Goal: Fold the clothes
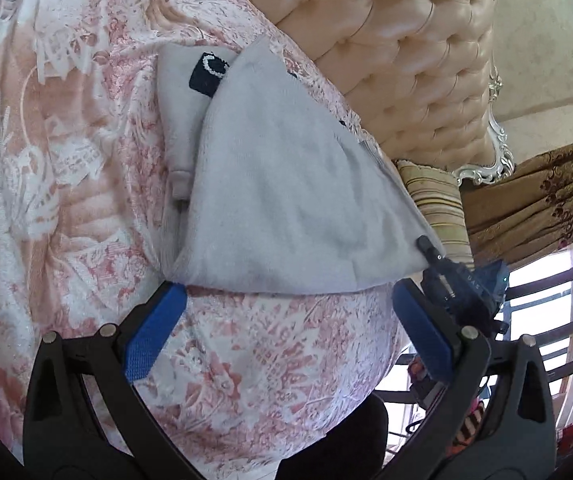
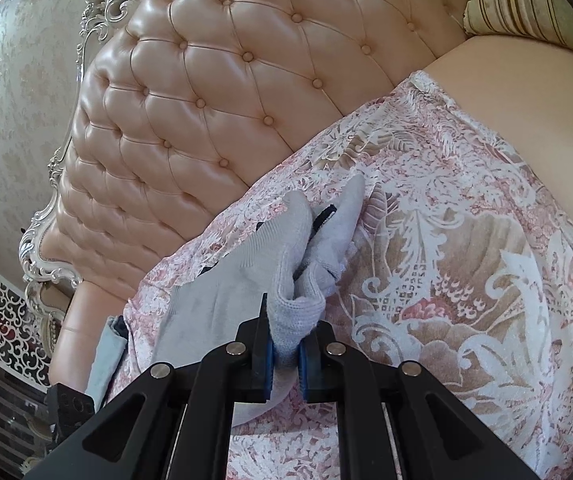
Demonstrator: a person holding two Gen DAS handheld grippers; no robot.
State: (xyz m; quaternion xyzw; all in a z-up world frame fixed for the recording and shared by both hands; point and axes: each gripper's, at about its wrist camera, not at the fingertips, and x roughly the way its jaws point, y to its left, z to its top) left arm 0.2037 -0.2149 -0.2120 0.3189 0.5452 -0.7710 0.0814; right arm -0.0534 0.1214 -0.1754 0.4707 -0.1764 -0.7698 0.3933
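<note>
Right gripper (image 2: 286, 354) has its jaws pinched tight on a bunched corner of the grey garment (image 2: 286, 280) — fabric squeezed right between the blue pads. Left gripper (image 1: 286, 332) is spread wide with nothing in it, one blue pad (image 1: 154, 332) just touching the garment's near edge. The garment lies partly folded on the pink floral cover (image 1: 66, 160) of a seat, a dark logo patch (image 1: 208, 72) peeking out — tufted peach backrest (image 2: 206, 100) behind, striped cushion (image 1: 438, 200) off to the side.

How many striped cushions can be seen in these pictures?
1. The striped cushion stands against the tufted sofa back, beyond the grey garment; the right wrist view shows it at the top right corner. Others may be hidden.
</note>
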